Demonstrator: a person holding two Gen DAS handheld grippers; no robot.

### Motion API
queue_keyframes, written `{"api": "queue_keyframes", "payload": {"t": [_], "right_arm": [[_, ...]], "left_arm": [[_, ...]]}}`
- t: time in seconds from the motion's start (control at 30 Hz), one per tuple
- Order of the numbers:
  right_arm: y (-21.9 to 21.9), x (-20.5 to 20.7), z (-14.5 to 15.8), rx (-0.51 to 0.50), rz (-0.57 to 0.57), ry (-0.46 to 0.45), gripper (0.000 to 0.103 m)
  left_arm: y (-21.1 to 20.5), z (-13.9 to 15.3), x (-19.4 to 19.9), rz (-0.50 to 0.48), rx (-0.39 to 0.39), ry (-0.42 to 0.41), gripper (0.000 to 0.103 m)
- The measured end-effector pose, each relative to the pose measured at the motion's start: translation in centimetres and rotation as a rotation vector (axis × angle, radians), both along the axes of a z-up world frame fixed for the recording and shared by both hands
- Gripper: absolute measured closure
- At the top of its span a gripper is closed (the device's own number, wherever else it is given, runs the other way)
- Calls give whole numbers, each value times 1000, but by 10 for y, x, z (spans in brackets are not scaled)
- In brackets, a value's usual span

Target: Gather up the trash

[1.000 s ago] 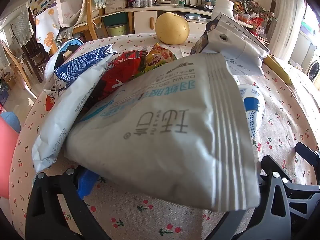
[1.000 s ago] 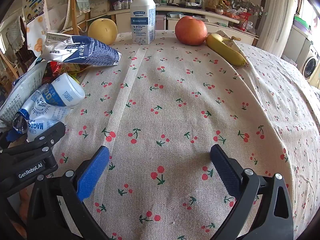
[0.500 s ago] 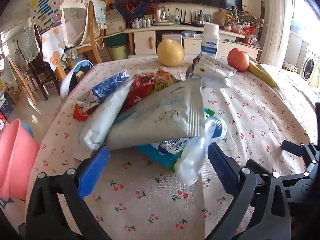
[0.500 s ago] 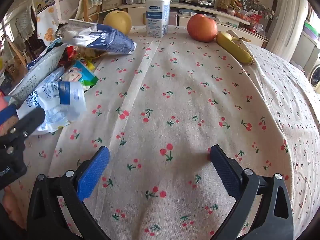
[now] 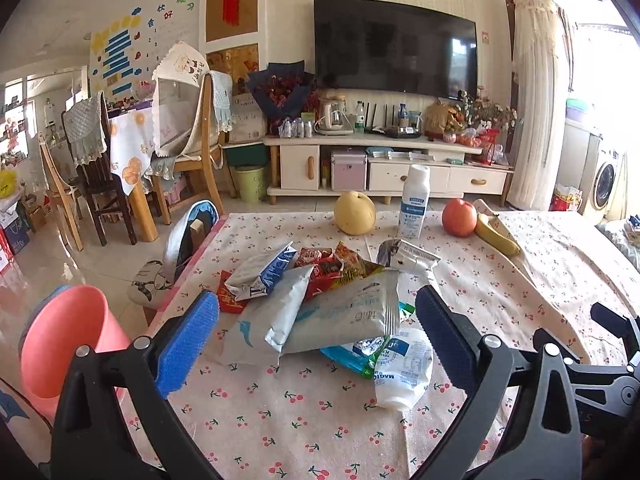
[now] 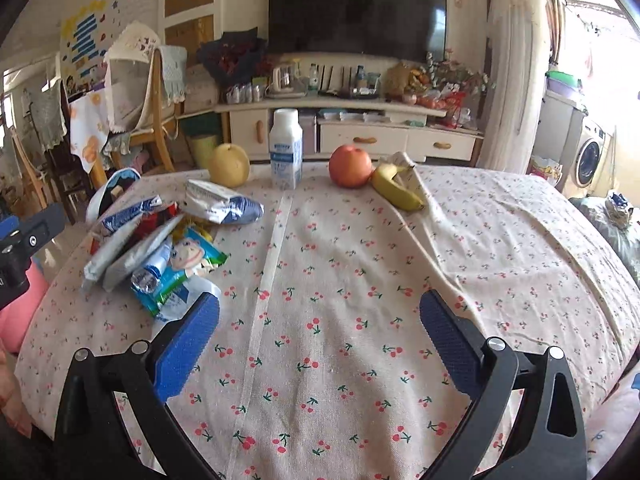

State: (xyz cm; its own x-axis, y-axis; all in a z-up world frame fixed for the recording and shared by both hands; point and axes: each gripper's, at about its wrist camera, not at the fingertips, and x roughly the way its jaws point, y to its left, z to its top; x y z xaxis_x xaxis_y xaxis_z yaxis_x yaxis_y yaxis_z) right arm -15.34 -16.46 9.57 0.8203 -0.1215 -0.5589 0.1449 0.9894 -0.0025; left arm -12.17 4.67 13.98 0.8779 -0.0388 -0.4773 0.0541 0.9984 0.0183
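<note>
1. Trash pile (image 5: 320,304) of wrappers and pouches lies centre frame in left view, mid-left in right view, on cherry-print desk (image 6: 360,280)
2. Left gripper (image 5: 316,340) fingers released, empty, framing the pile
3. Right gripper (image 6: 320,332) fingers released, empty, over bare cloth
4. Pink bin (image 5: 60,344) lower left, beside desk edge

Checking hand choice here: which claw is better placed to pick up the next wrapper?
Left. The left claw is open and faces the wrapper pile directly, with the pink bin beside it. The right claw, also open, faces bare tablecloth.
</note>
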Motion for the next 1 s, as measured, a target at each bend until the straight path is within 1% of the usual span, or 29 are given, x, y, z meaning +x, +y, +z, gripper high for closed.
{"api": "queue_keyframes", "payload": {"t": [0.1, 0.2, 0.33, 0.47, 0.67, 1.0], "right_arm": [[7, -16, 17, -30, -12, -57, 4], [13, -29, 28, -40, -10, -98, 4], [24, -35, 34, -59, -11, -127, 4], [28, -37, 37, -56, -11, -146, 4], [30, -37, 37, -48, 0, -150, 4], [26, -36, 31, -31, 11, -123, 4]], "left_arm": [[7, 8, -6, -2, -29, -31, 4], [12, 14, -9, -7, -46, -51, 4], [17, 17, -12, -5, -52, -71, 4], [23, 17, -11, 3, -67, -65, 4], [23, 15, -9, 9, -55, -66, 4], [16, 8, -7, 14, -25, -59, 4]]}}
